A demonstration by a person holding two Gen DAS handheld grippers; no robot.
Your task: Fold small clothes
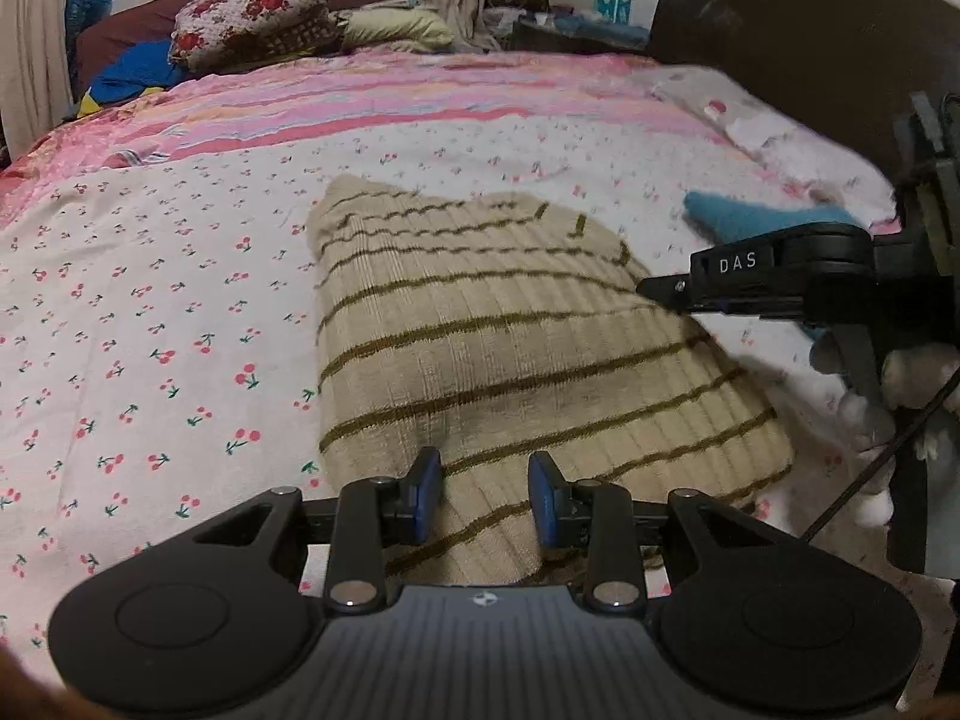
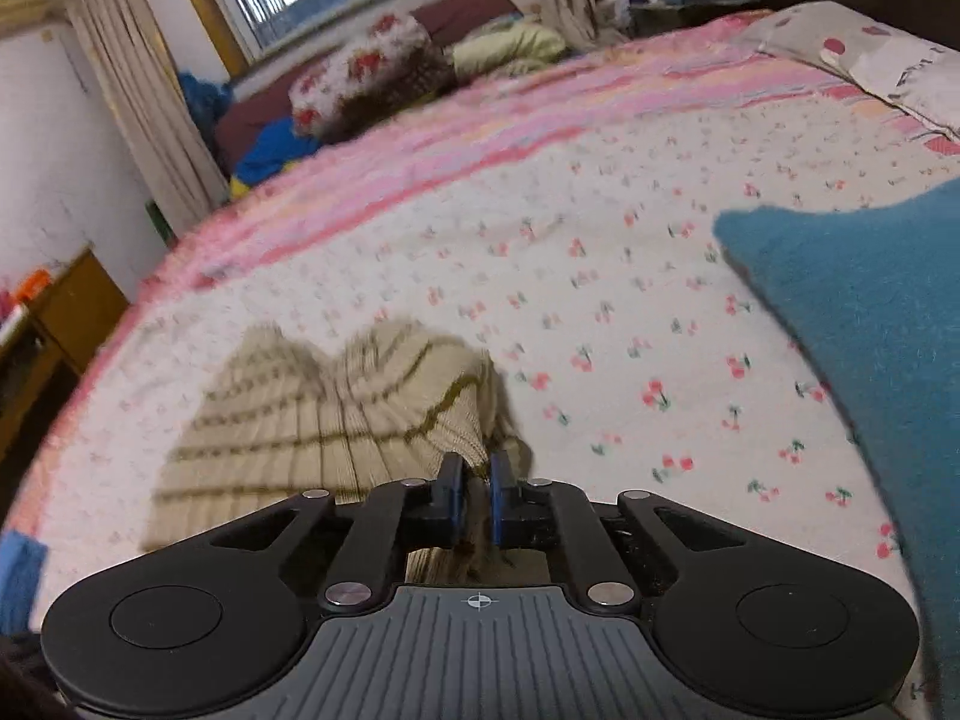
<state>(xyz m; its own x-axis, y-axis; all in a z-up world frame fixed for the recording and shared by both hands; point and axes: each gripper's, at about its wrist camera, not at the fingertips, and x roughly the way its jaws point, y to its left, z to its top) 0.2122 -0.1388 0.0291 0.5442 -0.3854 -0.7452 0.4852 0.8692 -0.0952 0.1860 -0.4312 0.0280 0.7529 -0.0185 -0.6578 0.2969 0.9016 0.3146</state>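
A beige knitted garment with brown stripes [image 1: 492, 330] lies partly folded on the cherry-print bedsheet [image 1: 150, 300]. My left gripper [image 1: 486, 480] sits at its near edge, with a thick ridge of the knit filling the gap between the blue pads [image 1: 427, 483]. My right gripper [image 1: 651, 287] comes in from the right with its tip at the garment's right corner. In the right wrist view this gripper [image 2: 477, 477] is shut on a bunched, lifted corner of the beige garment [image 2: 360, 396]. Motion blur hides fine detail there.
A teal-blue garment [image 1: 756, 216] [image 2: 870, 330] lies on the sheet to the right. Pillows and bedding [image 1: 252, 18] are piled at the far end, with a dark headboard [image 1: 810, 30] at the right. A wooden cabinet [image 2: 66, 312] stands beside the bed. A pale fluffy sleeve [image 1: 870, 414] shows behind the right gripper.
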